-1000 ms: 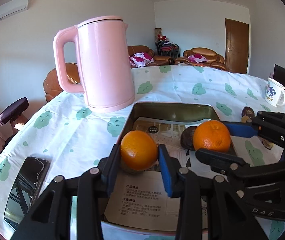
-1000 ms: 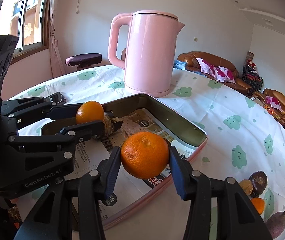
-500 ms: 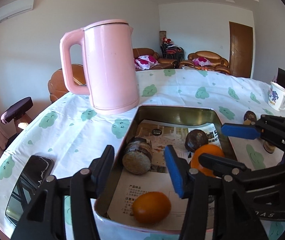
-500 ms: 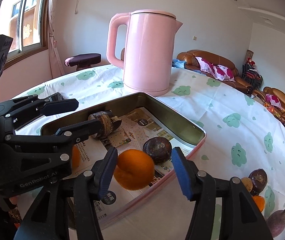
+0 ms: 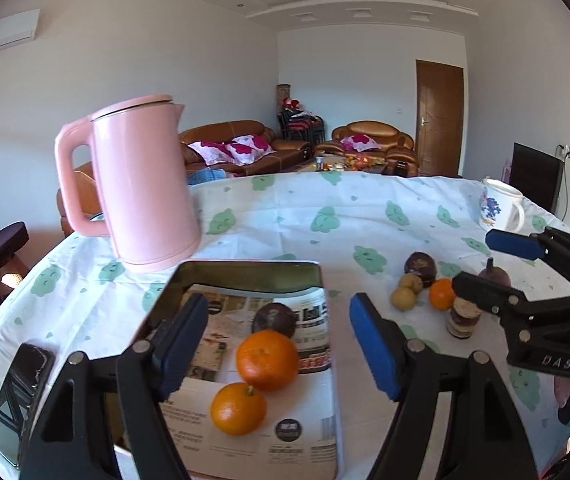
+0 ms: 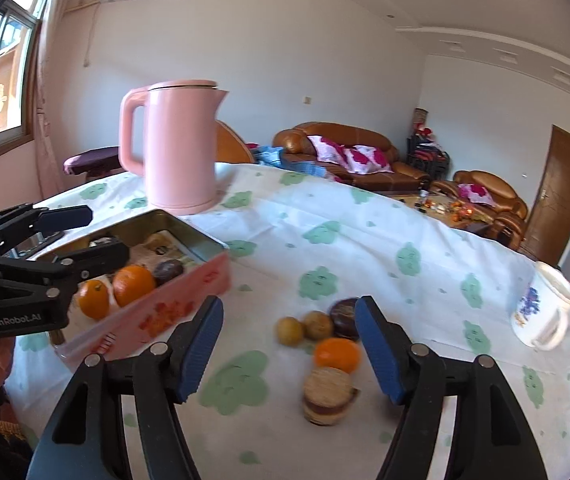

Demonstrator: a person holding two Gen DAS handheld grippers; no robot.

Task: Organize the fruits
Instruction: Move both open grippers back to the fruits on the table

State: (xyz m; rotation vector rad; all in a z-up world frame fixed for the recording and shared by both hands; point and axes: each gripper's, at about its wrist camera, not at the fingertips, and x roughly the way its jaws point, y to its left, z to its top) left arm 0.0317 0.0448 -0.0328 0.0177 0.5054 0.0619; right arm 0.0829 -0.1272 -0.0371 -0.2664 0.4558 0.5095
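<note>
Opening, both empty: left gripper (image 5: pixel 279 344) above tin (image 5: pixel 245 270) holding two oranges (image 5: pixel 267 359) and dark fruit; right gripper (image 6: pixel 289 354) facing loose fruit pile (image 6: pixel 325 330) on tablecloth. Risk: fast approach knocks round fruit rolling off table, or jaws clip mug (image 6: pixel 543 314)

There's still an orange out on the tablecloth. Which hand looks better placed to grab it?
The right gripper: its empty, opening fingers face the loose orange, while the left gripper hangs over the tin.
</note>
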